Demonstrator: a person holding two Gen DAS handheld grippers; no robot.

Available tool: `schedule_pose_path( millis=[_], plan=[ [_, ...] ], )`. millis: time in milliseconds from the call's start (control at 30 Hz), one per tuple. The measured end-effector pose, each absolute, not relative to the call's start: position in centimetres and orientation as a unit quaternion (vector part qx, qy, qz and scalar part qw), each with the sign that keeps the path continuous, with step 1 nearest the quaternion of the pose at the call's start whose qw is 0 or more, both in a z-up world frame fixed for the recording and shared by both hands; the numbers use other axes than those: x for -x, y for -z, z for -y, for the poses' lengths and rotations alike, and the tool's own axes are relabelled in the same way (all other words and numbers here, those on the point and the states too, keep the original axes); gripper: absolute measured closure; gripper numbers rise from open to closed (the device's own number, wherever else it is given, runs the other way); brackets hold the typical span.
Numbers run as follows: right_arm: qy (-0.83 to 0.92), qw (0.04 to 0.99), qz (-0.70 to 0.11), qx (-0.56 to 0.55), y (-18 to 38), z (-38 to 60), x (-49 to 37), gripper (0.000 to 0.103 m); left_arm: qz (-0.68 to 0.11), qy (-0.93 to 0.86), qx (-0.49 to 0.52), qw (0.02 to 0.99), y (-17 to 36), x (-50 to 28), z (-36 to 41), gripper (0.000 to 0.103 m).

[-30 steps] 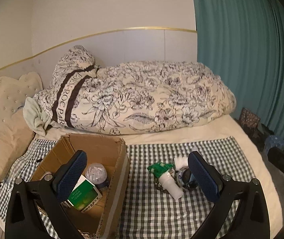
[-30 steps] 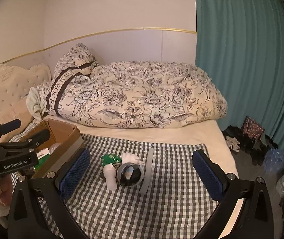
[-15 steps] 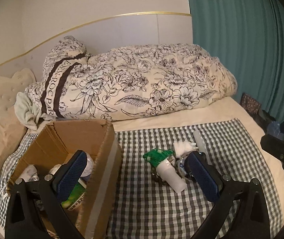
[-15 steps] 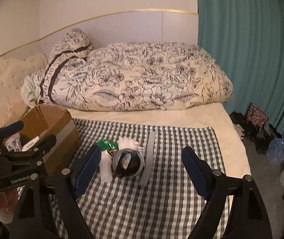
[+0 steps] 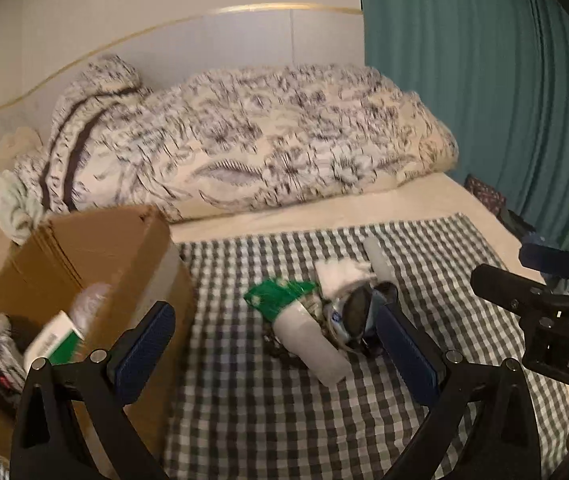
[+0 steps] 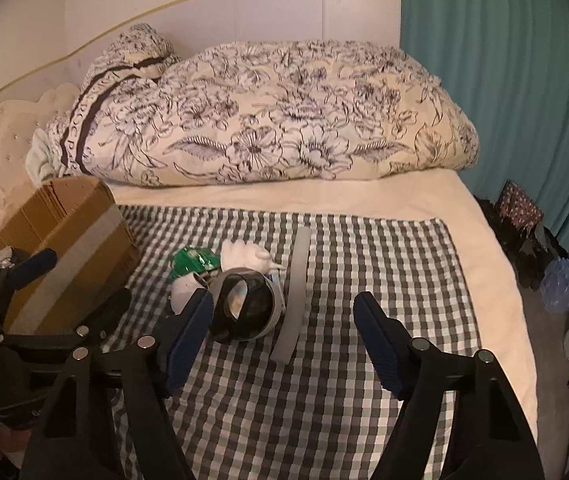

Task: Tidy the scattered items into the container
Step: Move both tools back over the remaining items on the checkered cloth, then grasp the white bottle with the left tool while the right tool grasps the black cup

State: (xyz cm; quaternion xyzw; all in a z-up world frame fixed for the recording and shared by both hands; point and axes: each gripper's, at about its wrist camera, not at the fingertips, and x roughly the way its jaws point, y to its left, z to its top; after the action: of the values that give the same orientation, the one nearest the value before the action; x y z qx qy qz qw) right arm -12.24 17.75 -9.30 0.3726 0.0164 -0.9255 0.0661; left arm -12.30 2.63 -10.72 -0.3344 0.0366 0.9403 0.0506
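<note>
Checked bedspread point(image 6: 364, 280), black round container point(image 6: 246, 306) and grey strip point(image 6: 294, 300) between right gripper's point(image 6: 284, 340) closing, untouching jaws.

An open brown cardboard box point(image 5: 96, 248) stands left of a clustered white bottle point(image 5: 312, 344), green packet point(image 5: 276, 298) and grey strip point(image 6: 296, 292).

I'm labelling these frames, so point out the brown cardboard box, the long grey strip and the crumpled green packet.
Brown cardboard box point(image 6: 80, 240), right wrist view, on its taped side wall.
Long grey strip point(image 6: 294, 296), right wrist view, mid-length.
Crumpled green packet point(image 5: 280, 298), left wrist view, centre of the wrapper.
</note>
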Motion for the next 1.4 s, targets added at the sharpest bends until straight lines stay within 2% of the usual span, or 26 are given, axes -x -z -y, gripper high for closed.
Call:
schedule_pose_path(
  millis=[200,467,667,900,1033,1067,1167,1267,1300,1367,1400],
  plan=[
    [0.916,0.074,-0.019,-0.394,11.6,-17.1,13.9,0.043,-0.051,-0.927,0.369,0.044,13.8,13.9,-3.2,0.0],
    [0.906,0.086,-0.02,-0.414,14.1,-16.3,15.7,0.044,-0.035,-0.912,0.407,0.045,16.7,15.8,-3.0,0.0],
    [0.898,0.091,-0.022,-0.431,15.9,-15.6,17.2,0.05,-0.035,-0.905,0.422,0.045,18.2,16.8,-3.5,0.0],
    [0.891,0.087,-0.027,-0.445,17.5,-15.6,18.6,0.064,-0.023,-0.894,0.444,0.045,20.1,18.1,-3.8,0.0],
    [0.886,0.08,-0.029,-0.455,18.6,-15.8,19.0,0.065,-0.023,-0.89,0.453,0.047,21.1,18.4,-4.0,0.0],
    [0.885,0.081,-0.028,-0.457,18.7,-15.9,19.0,0.068,-0.021,-0.89,0.454,0.047,21.2,18.5,-4.1,0.0],
    [0.886,0.091,-0.028,-0.455,18.8,-15.8,18.8,0.086,-0.016,-0.888,0.458,0.049,21.7,18.7,-4.2,0.0],
    [0.888,0.092,-0.03,-0.449,18.5,-15.8,18.6,0.092,-0.013,-0.885,0.464,0.047,22.5,19.1,-4.2,0.0],
    [0.889,0.093,-0.028,-0.448,18.4,-15.9,18.5,0.093,-0.012,-0.883,0.467,0.048,22.8,19.2,-4.3,0.002],
    [0.89,0.093,-0.028,-0.446,18.2,-15.9,18.4,0.095,-0.019,-0.879,0.475,0.044,23.3,19.4,-4.4,0.024],
    [0.89,0.092,-0.028,-0.445,18.1,-16.0,18.3,0.096,-0.024,-0.876,0.481,0.039,23.6,19.5,-4.4,0.029]
  ],
)
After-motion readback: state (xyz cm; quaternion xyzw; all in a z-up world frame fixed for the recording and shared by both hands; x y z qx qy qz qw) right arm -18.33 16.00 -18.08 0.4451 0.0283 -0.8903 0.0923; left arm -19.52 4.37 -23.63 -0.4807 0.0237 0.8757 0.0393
